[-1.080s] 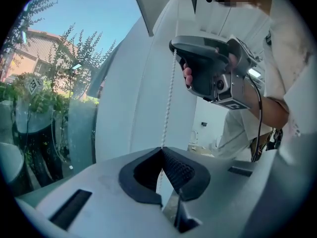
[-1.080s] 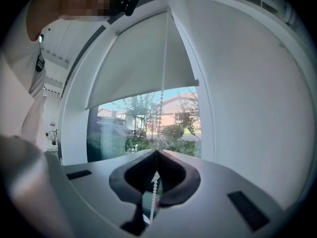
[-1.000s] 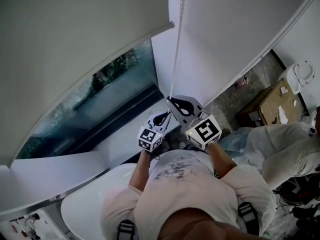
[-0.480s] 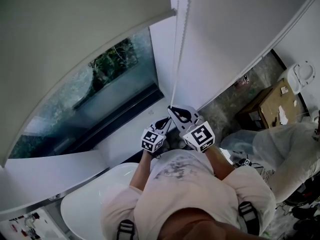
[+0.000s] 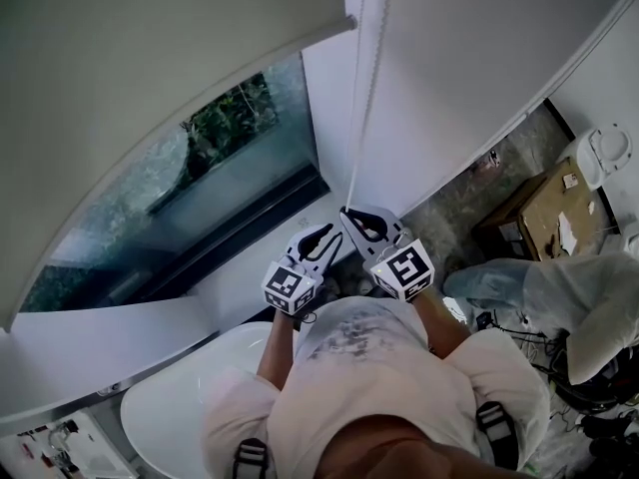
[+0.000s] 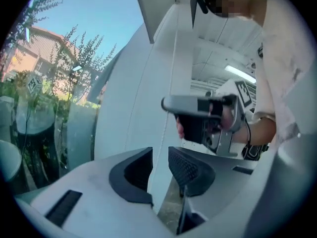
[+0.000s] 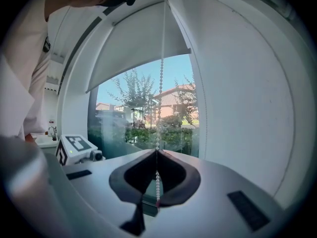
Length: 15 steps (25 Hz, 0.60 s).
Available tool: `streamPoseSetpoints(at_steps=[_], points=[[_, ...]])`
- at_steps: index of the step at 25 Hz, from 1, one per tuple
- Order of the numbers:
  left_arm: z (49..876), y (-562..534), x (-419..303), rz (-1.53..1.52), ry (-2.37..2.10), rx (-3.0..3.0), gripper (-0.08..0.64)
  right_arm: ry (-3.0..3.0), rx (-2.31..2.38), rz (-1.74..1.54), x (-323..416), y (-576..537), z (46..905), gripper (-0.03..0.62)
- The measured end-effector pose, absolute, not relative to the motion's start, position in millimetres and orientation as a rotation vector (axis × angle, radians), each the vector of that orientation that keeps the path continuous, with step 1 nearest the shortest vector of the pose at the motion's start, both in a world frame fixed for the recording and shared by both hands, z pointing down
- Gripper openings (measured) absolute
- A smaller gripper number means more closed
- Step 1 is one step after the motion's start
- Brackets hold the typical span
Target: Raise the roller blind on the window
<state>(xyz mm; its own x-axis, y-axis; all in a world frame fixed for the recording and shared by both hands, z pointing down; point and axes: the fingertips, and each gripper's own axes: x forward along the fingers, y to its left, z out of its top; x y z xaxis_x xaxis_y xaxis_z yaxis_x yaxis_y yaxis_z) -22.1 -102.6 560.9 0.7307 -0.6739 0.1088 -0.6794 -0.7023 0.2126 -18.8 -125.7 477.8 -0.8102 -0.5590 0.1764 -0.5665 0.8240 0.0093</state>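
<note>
Right gripper (image 7: 156,152): jaws together, clamped on bead chain (image 7: 160,88). The chain runs straight up from the tips beside the roller blind (image 5: 150,68), and 1 short bit hangs below the tips. Left gripper (image 6: 159,156): just beside the right one and slightly lower in head view, jaws apart. A chain strand shows in the gap; contact unclear. The blind's bottom edge sits partway up the window glass (image 5: 210,168), lower pane uncovered. White basin (image 5: 170,407) is below.

Daylight enters through the window (image 5: 200,183) at ten o'clock, with trees (image 5: 225,118) outside, while a white wall (image 5: 459,78) stands at one o'clock, a speckled floor (image 5: 459,208) and cardboard box (image 5: 559,203) at three o'clock, and a white basin (image 5: 165,417) at seven o'clock.
</note>
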Motion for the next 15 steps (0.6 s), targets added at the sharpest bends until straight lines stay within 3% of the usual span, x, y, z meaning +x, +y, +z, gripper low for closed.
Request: streamPoseSetpoints(at_steps=[15], points=[[367,-122,-30,-0.083,-1.208,2.916,0.087,-2.817,0.879,0.065,-20,-126,481,0.061]])
